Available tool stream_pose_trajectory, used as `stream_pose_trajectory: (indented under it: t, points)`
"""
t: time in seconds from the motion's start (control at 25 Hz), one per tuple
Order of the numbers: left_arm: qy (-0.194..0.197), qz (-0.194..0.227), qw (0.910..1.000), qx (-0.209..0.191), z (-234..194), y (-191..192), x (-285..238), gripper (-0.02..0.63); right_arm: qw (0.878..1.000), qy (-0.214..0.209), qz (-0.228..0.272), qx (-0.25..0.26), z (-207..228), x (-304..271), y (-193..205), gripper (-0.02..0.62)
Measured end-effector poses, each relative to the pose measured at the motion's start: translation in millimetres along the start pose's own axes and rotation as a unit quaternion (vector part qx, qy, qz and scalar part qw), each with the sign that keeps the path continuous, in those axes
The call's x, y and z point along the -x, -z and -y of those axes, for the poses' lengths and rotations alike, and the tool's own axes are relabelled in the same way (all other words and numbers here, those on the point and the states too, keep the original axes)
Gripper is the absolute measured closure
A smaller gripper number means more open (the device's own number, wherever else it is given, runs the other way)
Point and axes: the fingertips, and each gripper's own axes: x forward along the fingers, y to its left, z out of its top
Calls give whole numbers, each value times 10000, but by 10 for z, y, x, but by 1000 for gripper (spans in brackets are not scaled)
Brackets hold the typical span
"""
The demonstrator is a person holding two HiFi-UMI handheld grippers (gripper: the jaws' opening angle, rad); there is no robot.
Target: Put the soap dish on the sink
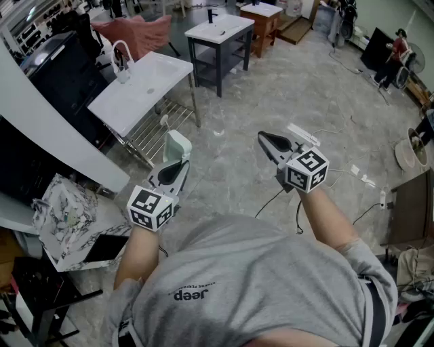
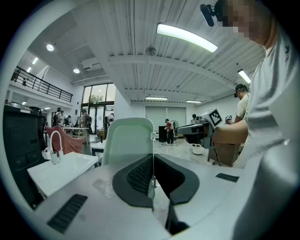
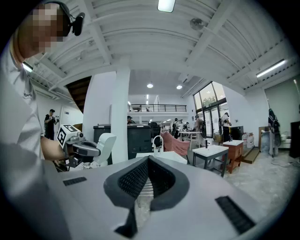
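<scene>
A pale green soap dish [image 1: 178, 147] stands on edge in my left gripper [image 1: 180, 167], which is shut on its lower rim. In the left gripper view the soap dish [image 2: 129, 140] rises just left of the closed fingertips of that gripper [image 2: 152, 158]. The white sink [image 1: 139, 88] with a curved faucet [image 1: 122, 57] lies ahead and to the left, apart from the dish. My right gripper [image 1: 262, 138] hangs over the floor, shut and empty; in its own view its jaws [image 3: 148, 158] meet, with the left gripper [image 3: 86, 150] and soap dish [image 3: 105, 143] off to the left.
A wire shelf [image 1: 152, 129] sits under the white sink. Farther back are a second, dark-framed sink [image 1: 218, 28] and a wooden cabinet [image 1: 261, 10]. A box with patterned paper [image 1: 68, 217] lies at my left. Cables [image 1: 339, 169] trail over the concrete floor.
</scene>
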Motion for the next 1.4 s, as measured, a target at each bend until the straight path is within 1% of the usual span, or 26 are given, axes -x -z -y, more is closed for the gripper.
stream_pose_trajectory:
  t: [0.28, 0.48, 0.68, 1.12, 1.28, 1.4]
  points:
    - [-12, -11, 10000, -29, 52, -41, -63, 589, 10000, -31, 24, -15, 61, 56, -21, 540]
    - [-49, -10, 10000, -44, 172, -107, -145, 589, 9999, -49, 48, 122, 119, 164, -63, 540]
    - [-98, -4, 9999, -90, 398, -178, -262, 589, 9998, -84, 170, -10, 265, 377, -75, 537]
    - [-227, -12, 9997, -16, 1003, -205, -616, 589, 9993, -281, 237, -23, 568, 939, 12, 537]
    - [-238, -57, 9997, 19, 1062, -213, -727, 589, 9992, -327, 231, -60, 672, 987, 36, 537]
    - [-217, -85, 9997, 26, 1014, -195, -809, 589, 9992, -334, 216, -95, 746, 927, 76, 537]
